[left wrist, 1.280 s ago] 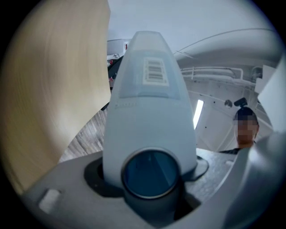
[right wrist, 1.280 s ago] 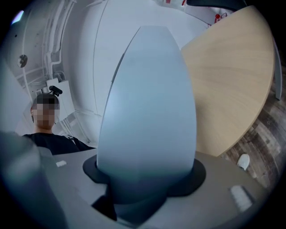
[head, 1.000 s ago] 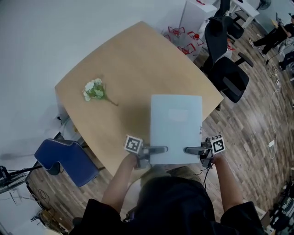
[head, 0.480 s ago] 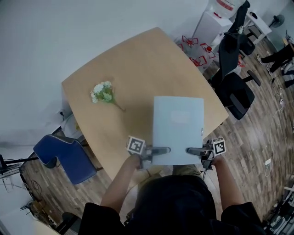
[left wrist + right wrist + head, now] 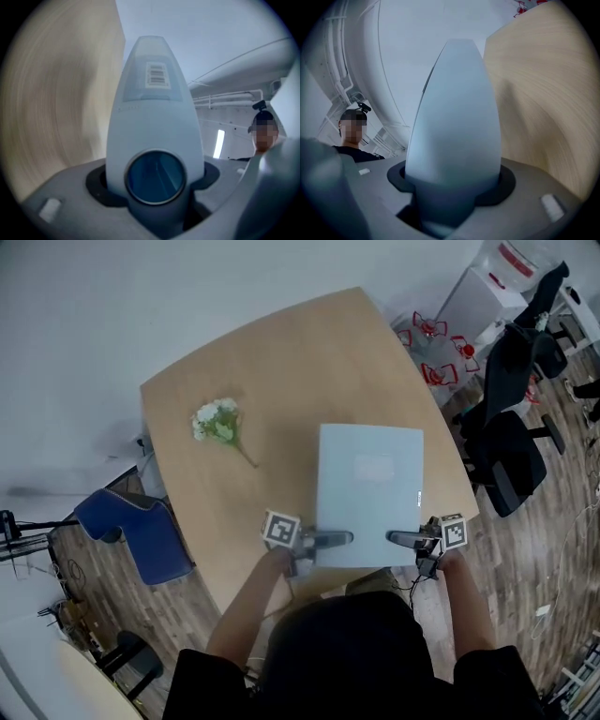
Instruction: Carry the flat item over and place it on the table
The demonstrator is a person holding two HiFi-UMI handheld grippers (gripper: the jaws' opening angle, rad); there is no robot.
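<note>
1. Pale blue and rigid-looking, the flat item [image 5: 368, 493] sits at centre frame, over the lower right part of the wooden table [image 5: 272, 362]. I cannot tell whether it touches the top.
2. My left gripper [image 5: 330, 539] and right gripper [image 5: 401, 539] each clamp its near edge.
3. I judge it stiff, fairly light and smooth-faced, so slippery. Two well-spaced edge holds suit it.

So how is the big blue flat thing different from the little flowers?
The blue flat item is a big, pale blue rectangle; the flowers are a small white and green bunch with a thin stem. The blue flat item is clamped at its near edge by the left gripper and the right gripper; the flowers lie loose on the table, touched by nothing. Both show against the same wooden tabletop.
</note>
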